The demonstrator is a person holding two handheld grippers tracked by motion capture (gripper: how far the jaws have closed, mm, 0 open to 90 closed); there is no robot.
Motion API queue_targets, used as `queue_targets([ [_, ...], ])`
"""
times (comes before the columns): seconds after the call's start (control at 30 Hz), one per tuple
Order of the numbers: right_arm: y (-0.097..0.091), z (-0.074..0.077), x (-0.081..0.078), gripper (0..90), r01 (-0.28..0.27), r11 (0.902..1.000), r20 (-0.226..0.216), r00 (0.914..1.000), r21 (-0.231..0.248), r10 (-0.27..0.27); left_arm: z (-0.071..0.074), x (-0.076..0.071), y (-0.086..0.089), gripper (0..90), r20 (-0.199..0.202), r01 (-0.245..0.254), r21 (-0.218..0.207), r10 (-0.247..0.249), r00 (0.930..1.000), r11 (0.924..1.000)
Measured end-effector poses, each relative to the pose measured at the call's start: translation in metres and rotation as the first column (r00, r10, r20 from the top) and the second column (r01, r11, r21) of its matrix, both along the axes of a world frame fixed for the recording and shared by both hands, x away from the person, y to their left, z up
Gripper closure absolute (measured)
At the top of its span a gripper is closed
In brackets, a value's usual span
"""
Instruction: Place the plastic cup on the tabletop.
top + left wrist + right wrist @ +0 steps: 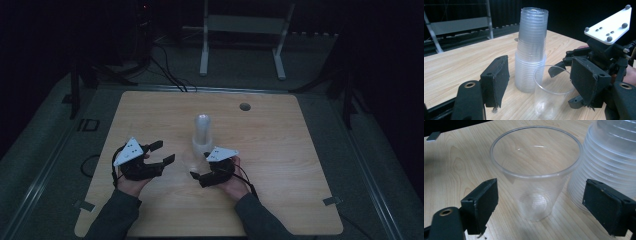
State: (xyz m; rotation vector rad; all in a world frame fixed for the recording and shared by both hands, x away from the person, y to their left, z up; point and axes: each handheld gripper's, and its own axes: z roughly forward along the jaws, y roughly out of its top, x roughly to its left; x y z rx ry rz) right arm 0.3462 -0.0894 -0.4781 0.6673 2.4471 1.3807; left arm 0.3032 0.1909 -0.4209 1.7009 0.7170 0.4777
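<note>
Cup (pixel 535 175) stands upright at frame centre on the table (pixel 454 162), between my right gripper (pixel 541 207) pads, which stand apart, untouching. Cup stack (pixel 614 157) sits right. My left gripper (pixel 159 152) hangs open, empty.

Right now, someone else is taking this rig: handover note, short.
Left gripper: open, nothing between its jaws, resting left of the cups.
Right gripper: open, jaws either side of the single clear cup without pressing on it.
Single clear cup: upright on the table, mouth up, just beside the stack of cups, on the person's side of it.
Stack of cups: upside down near the table's middle.
Done: one cup stands apart from the stack, released.
Left: probably pulling further cups off the stack, one at a time; how many remain is hard to count.
</note>
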Motion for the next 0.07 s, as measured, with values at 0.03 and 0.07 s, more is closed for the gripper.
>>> queue_targets([
  [0.03, -0.0007, 0.0002, -0.0004, 12.8, -0.003, 1.0000, 0.000, 1.0000, -0.002, 0.003, 0.0002, 0.0000, 0.0001, 31.3, -0.001, 0.000, 0.000, 0.000, 1.0000, 1.0000],
  [0.07, -0.0016, 0.0004, -0.0011, 12.4, -0.002, 1.0000, 0.000, 1.0000, -0.003, 0.002, 0.0002, 0.0000, 0.0004, 31.3, 0.000, 0.001, -0.001, -0.001, 1.0000, 1.0000],
])
